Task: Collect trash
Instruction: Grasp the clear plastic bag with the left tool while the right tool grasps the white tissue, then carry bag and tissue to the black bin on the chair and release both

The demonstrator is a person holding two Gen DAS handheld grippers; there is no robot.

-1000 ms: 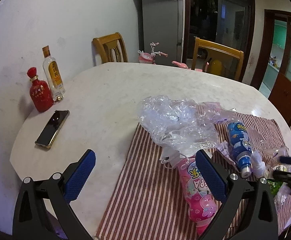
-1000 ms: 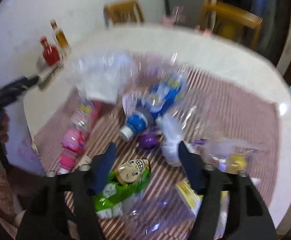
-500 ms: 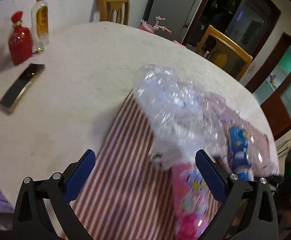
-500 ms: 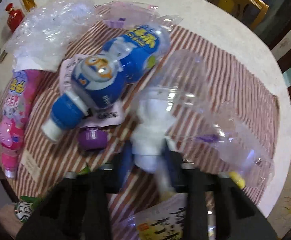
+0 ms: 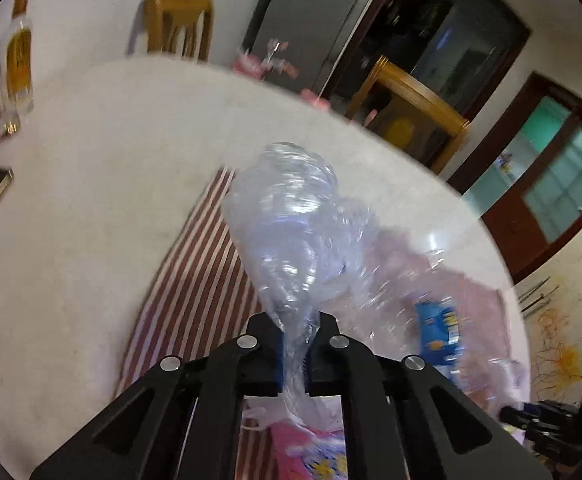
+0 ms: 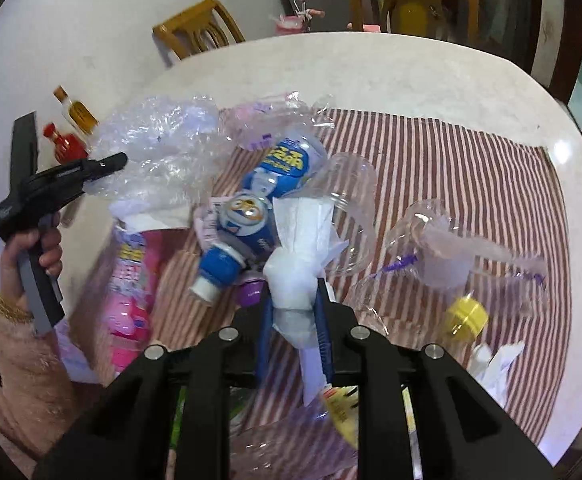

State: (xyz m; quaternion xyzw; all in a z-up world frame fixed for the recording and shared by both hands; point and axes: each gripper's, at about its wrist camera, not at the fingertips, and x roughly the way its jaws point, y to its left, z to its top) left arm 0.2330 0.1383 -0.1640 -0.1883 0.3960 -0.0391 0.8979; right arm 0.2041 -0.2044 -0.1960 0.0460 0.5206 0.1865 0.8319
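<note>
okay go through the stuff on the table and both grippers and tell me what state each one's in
left gripper: shut on the clear plastic bag
right gripper: shut on the white tissue wad
blue bottle: lying down, capped
pink bottle: lying down
yellow cap: loose on striped cloth
red bottle: upright

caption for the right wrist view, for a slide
Right gripper pinches a white tissue wad above the trash-strewn striped cloth.

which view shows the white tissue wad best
The right wrist view: the white tissue wad sits centred and sharp, pinched in the right gripper. In the blurred left wrist view I cannot pick it out.
</note>
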